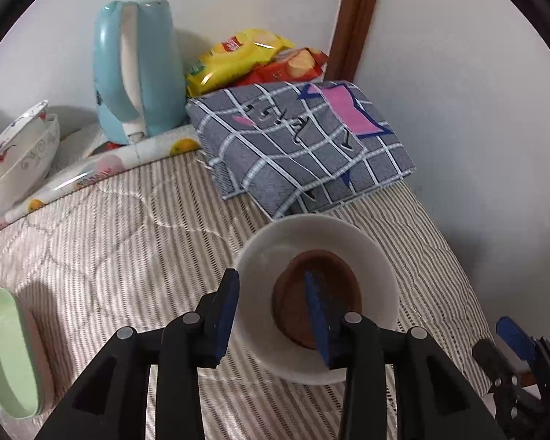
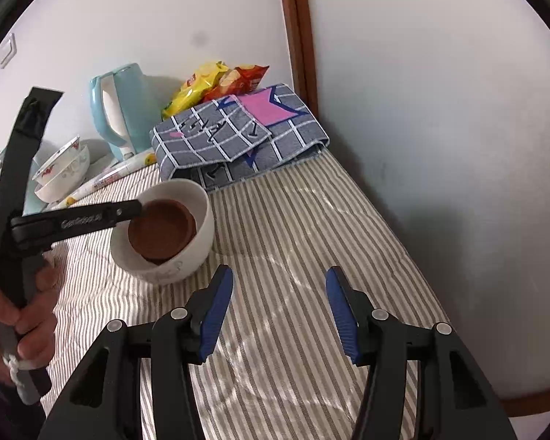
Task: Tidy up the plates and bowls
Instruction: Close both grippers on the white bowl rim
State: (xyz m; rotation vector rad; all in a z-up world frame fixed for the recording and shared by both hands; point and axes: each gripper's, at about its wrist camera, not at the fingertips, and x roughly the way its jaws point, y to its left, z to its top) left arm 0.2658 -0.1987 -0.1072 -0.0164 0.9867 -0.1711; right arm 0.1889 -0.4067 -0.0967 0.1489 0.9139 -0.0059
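Left wrist view first: the striped beige quilted tabletop [image 1: 135,242] spreads wide, and at its far left edge a stack of white patterned bowls [image 1: 22,154] is already nested, tilted. At the near left sits a pale green oval dish [image 1: 3,352], looking still unsorted. Centre stage, the white ceramic bowl [image 1: 260,278] stands upright with the small brown saucer-like dish [image 1: 293,293] lying inside it, so that pairing appears done. The left gripper [image 1: 275,315] straddles the bowl's near-left wall, one pad outside and one over the brown dish, jaws parted and pressing nothing. Over on the right wrist view, the right gripper [image 2: 280,311] hovers about half open and empty above bare cloth, near right of the bowl.
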